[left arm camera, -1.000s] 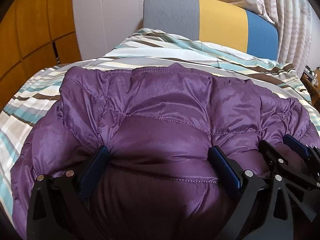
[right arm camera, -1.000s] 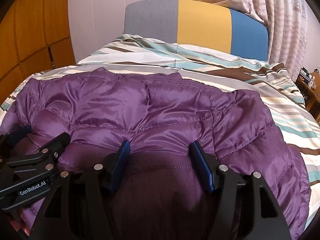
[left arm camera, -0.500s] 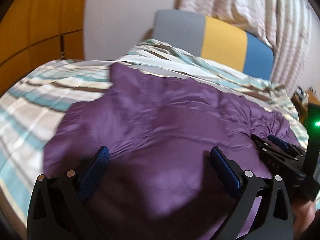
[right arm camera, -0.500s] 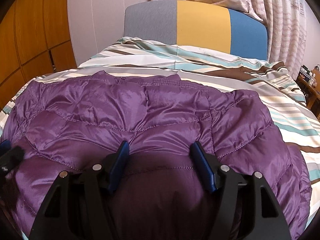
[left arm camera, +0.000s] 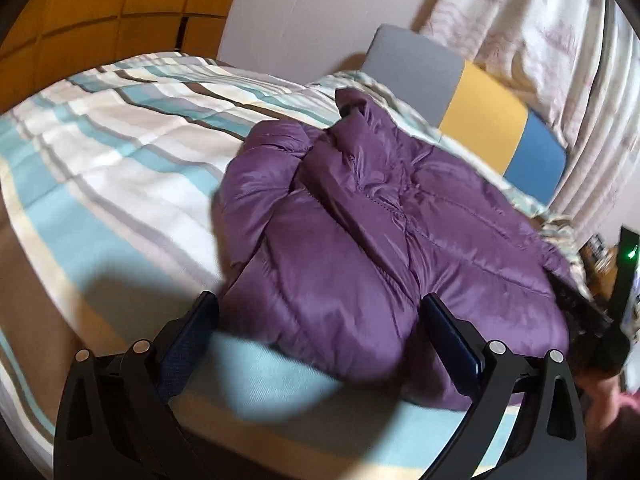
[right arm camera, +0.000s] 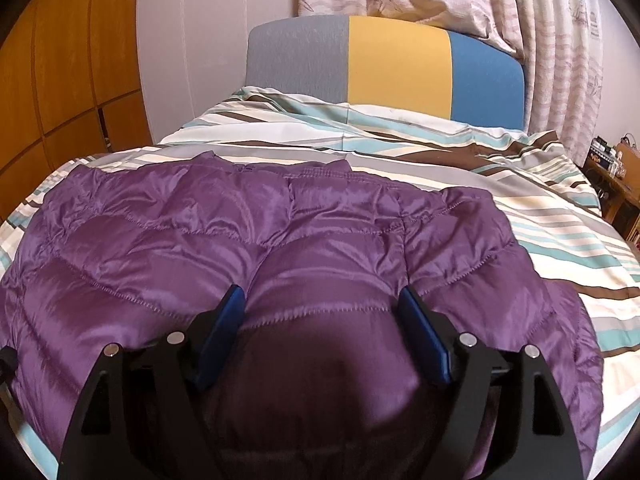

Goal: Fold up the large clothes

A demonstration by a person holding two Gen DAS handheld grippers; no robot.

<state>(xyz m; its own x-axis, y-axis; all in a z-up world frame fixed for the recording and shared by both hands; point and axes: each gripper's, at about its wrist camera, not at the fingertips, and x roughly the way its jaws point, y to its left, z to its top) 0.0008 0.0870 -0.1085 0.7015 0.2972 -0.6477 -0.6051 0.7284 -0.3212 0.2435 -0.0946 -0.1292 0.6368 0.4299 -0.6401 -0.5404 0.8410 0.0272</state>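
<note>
The puffy, slippery purple jacket [right arm camera: 280, 248] (soft, light) wants hem grips; right gripper [right arm camera: 322, 334] opening astride it, left gripper [left arm camera: 320, 344] open at the bed's [left arm camera: 100, 168] near edge

Dim warm indoor light. Left wrist view motion-blurred; right wrist view sharp. Fisheye bends edges, dark corners. Sheen on purple jacket [right arm camera: 280, 240]; gripper shadows near.

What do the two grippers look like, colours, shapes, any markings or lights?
Left gripper: black plastic frame with triangular cut-outs, silver round pins, and two flat dark blue pads. Right gripper: the same build. Seen from the left, the right one carries a black upright part with a green light.
</note>
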